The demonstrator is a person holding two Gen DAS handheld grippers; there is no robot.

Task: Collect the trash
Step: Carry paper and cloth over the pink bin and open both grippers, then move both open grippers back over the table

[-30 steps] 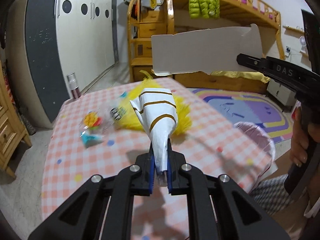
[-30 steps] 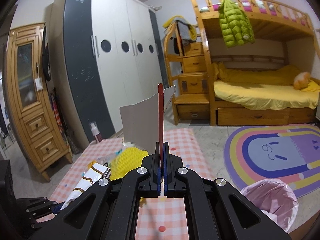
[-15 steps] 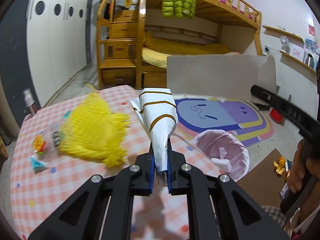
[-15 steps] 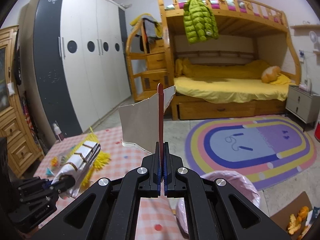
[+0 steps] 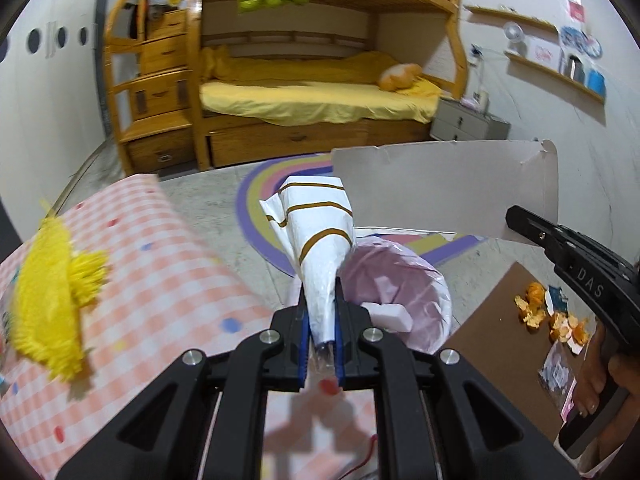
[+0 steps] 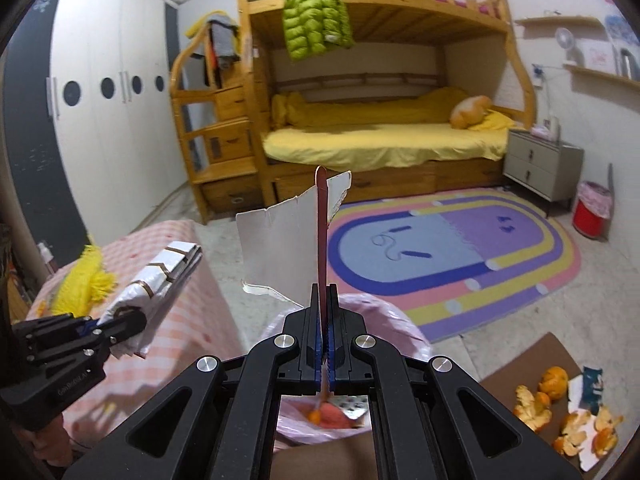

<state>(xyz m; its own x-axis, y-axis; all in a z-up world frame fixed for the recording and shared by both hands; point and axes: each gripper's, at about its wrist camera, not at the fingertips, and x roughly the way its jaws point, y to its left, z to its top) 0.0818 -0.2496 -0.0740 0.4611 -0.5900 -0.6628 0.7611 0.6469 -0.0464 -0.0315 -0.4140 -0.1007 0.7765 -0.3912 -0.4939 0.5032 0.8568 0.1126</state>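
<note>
- Left tool (image 5: pixel 320 326) is pinching the narrow end of a white bag with brown stripes (image 5: pixel 318 232), its blue-padded fingers pressed against the bag on both sides.
- Right tool (image 6: pixel 324 344) is pinching a flat piece of grey cardboard (image 6: pixel 280 252) edge-on, its fingers pressed together on it; in the left wrist view the cardboard is standing out as a wide sheet at the far right, above the bin.
- A bin lined with a pink bag (image 5: pixel 400 280) is sitting on the floor just past the near right corner of the counter (image 5: pixel 160 280); the striped bag is hanging over its left rim, and pale trash is lying inside it.
- In the right wrist view the bin is sitting directly below the right tool, with reddish and orange bits showing at its bottom.
- A yellow mesh net (image 5: pixel 48 300) is lying on the pink checked counter, at the left and well apart from the bin.
- Orange peels (image 6: pixel 560 412) are lying on a brown sheet (image 5: pixel 500 320) on the floor, right of the bin.
- A pastel oval rug (image 6: pixel 452 252) is lying farther out, before the wooden bunk bed (image 6: pixel 380 136).
</note>
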